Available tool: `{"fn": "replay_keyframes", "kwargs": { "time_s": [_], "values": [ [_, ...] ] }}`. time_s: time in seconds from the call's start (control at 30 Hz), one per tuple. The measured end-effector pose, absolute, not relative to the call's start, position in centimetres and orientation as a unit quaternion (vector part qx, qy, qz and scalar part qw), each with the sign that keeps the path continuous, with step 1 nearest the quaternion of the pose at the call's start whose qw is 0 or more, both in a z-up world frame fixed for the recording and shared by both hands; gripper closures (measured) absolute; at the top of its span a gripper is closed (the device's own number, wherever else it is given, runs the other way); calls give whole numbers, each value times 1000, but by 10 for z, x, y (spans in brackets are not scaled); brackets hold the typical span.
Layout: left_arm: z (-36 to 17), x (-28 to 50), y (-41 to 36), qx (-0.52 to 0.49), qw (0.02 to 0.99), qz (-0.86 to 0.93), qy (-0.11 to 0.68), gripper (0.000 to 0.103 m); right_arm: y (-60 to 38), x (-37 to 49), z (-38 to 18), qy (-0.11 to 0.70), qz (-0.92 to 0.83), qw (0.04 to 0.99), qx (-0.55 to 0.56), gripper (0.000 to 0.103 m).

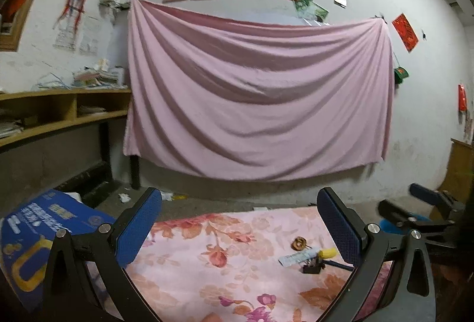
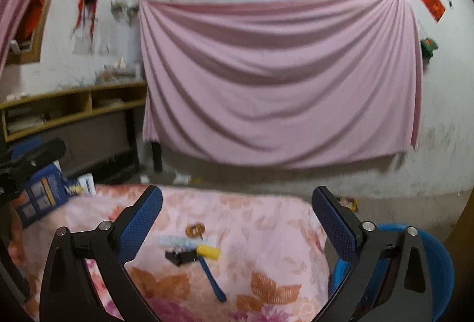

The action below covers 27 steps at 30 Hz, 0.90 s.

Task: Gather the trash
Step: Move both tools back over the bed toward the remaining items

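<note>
Small litter lies on the floral cloth (image 2: 266,233): a brown ring-shaped scrap (image 2: 195,230), a white wrapper (image 2: 180,242), a black clip (image 2: 177,256) and a yellow-headed tool with a blue handle (image 2: 211,277). My right gripper (image 2: 240,215) hangs open just above and in front of them, holding nothing. In the left wrist view the same pile sits at the right: the ring (image 1: 299,243), the wrapper (image 1: 297,256), the yellow head (image 1: 327,253) and the clip (image 1: 311,267). My left gripper (image 1: 240,221) is open and empty, to the left of the pile.
A blue bin (image 2: 429,262) stands beside the table's right edge. A blue printed box (image 1: 44,233) lies at the table's left end. A pink sheet (image 1: 257,91) hangs on the back wall, wooden shelves (image 1: 59,111) stand at the left, and scraps litter the floor.
</note>
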<state>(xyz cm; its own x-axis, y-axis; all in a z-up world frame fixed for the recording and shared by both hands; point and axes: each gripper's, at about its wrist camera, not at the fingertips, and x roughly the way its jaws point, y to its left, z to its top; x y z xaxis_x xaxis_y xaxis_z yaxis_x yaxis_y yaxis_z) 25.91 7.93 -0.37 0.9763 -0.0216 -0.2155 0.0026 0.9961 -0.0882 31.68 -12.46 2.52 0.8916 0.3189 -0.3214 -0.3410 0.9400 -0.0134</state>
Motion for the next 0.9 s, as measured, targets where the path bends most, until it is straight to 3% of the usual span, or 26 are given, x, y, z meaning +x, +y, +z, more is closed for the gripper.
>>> {"fn": "replay_keyframes", "kwargs": {
  "time_s": [0.2, 0.27, 0.3, 0.37, 0.47, 0.57, 0.8, 0.9],
  "values": [
    [-19, 289, 78, -40, 985, -20, 166, 1, -122, 335, 17, 214, 180, 960, -28, 25],
    [-24, 302, 78, -39, 980, -22, 193, 2, -121, 342, 13, 234, 182, 955, -27, 37],
    [-28, 310, 76, -37, 976, -25, 212, 4, -121, 347, 11, 246, 185, 951, -26, 40],
    [-38, 325, 74, -36, 967, -35, 249, 20, -119, 356, 6, 276, 191, 942, -24, 49],
    [-51, 345, 69, -33, 951, -48, 302, 43, -115, 365, -1, 310, 201, 929, -24, 53],
    [-63, 359, 65, -31, 937, -69, 340, 56, -109, 371, -7, 336, 210, 918, -30, 55],
    [-87, 382, 58, -33, 906, -109, 407, 64, -88, 387, -25, 395, 228, 889, -50, 56],
    [-95, 389, 56, -34, 893, -116, 434, 66, -87, 392, -32, 419, 231, 876, -52, 63]
  ]
}}
